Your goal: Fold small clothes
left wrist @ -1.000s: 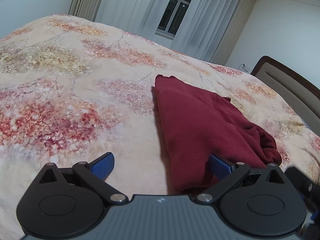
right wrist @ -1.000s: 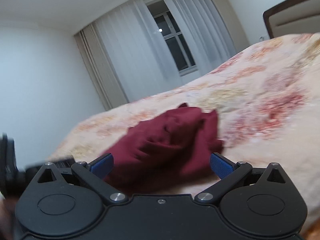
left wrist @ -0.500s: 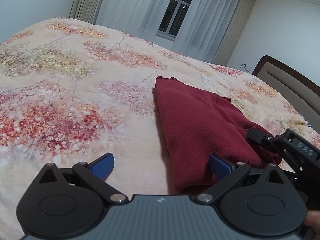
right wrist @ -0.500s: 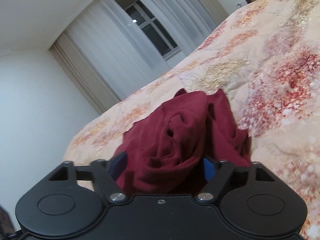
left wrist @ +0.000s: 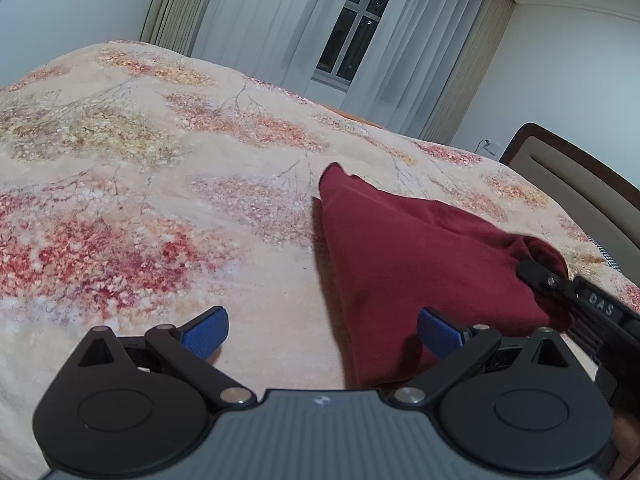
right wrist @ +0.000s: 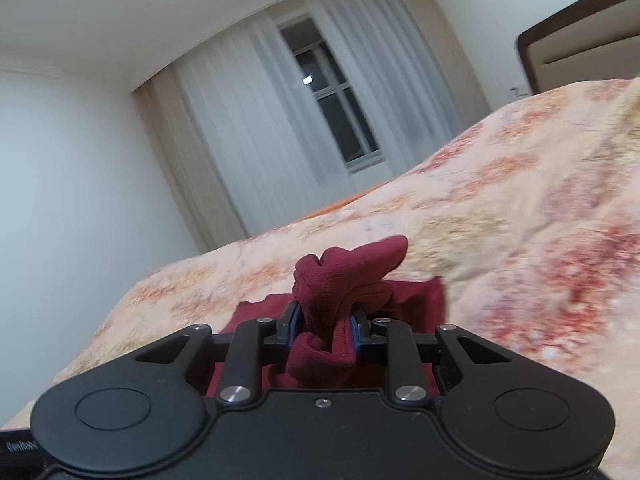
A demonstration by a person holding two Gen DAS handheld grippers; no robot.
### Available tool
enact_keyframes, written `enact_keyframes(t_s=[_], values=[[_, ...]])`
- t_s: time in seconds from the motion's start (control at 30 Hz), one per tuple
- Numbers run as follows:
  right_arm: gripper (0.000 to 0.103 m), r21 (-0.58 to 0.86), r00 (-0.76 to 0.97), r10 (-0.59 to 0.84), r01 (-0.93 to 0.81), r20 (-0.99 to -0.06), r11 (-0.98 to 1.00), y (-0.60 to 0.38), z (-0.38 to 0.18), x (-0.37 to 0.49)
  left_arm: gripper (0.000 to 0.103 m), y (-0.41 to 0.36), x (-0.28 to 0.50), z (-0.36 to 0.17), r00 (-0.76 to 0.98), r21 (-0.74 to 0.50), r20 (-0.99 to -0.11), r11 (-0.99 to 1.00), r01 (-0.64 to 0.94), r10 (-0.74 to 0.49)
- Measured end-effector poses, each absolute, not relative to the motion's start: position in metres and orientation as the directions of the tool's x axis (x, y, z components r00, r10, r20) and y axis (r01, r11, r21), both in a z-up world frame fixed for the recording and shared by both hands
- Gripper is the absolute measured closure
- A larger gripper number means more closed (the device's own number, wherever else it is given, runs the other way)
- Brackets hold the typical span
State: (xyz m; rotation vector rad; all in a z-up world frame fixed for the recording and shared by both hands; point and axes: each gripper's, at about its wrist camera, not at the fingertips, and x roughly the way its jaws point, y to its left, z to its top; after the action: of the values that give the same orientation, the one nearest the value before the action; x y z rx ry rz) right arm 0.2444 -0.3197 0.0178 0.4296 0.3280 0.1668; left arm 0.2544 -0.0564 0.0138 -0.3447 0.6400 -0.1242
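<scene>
I see the dark red garment (left wrist: 404,256) lying on the floral bedspread (left wrist: 168,184), a little towards the headboard (left wrist: 576,184) from the middle of the bed. Seen from my left wrist, its far corner points at the window (left wrist: 352,24) and its near edge runs down under my left gripper (left wrist: 322,330). That gripper hangs just above the bedspread with its blue pads (left wrist: 206,330) spread wide; one pad sits over bare bedspread, the other over the garment's near edge, and nothing is pinched between them.

My right gripper (right wrist: 324,324) has just been closing, and now its pads (right wrist: 295,322) press in on a bunched fold of the garment (right wrist: 344,276) from both sides. The cloth is squeezed into a tight knot between them, with a crumpled tuft sticking up past the fingertips towards the window (right wrist: 332,92) and the rest of the garment spread flat on the bedspread (right wrist: 540,208) beneath. In the left wrist view the same gripper (left wrist: 536,270) reaches in from the headboard side, its black finger buried in the raised end of the garment nearest the headboard
</scene>
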Motion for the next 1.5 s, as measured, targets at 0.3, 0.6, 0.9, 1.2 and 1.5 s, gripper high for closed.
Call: enact_keyframes(t_s=[0.3, 0.6, 0.9, 1.2, 1.5], values=[[0.068, 0.499, 0.912, 0.214, -0.011, -0.351, 0.867, -0.330, -0.025, 0.232, 0.000, -0.063, 0.257, 0.006, 0.777, -0.331, -0.594, 0.944, 0.001, -0.209], [0.024, 0.428, 0.918, 0.209, -0.047, -0.338, 0.902, -0.318, -0.027, 0.225, 0.000, -0.063, 0.258, 0.006, 0.775, -0.327, -0.598, 0.945, -0.004, -0.204], [0.004, 0.428, 0.944, 0.106, 0.041, -0.313, 0.903, -0.335, -0.029, 0.212, 0.000, -0.060, 0.258, 0.005, 0.775, -0.333, -0.598, 0.943, -0.009, -0.204], [0.002, 0.420, 0.946, 0.026, 0.119, -0.323, 0.900, -0.344, -0.039, 0.202, 0.000, -0.057, 0.260, 0.003, 0.773, -0.331, -0.601, 0.943, -0.010, -0.203], [0.001, 0.338, 0.948, 0.028, 0.085, -0.317, 0.937, -0.344, -0.036, 0.198, 0.000, -0.048, 0.271, 0.012, 0.778, -0.367, -0.585, 0.930, -0.002, -0.229]])
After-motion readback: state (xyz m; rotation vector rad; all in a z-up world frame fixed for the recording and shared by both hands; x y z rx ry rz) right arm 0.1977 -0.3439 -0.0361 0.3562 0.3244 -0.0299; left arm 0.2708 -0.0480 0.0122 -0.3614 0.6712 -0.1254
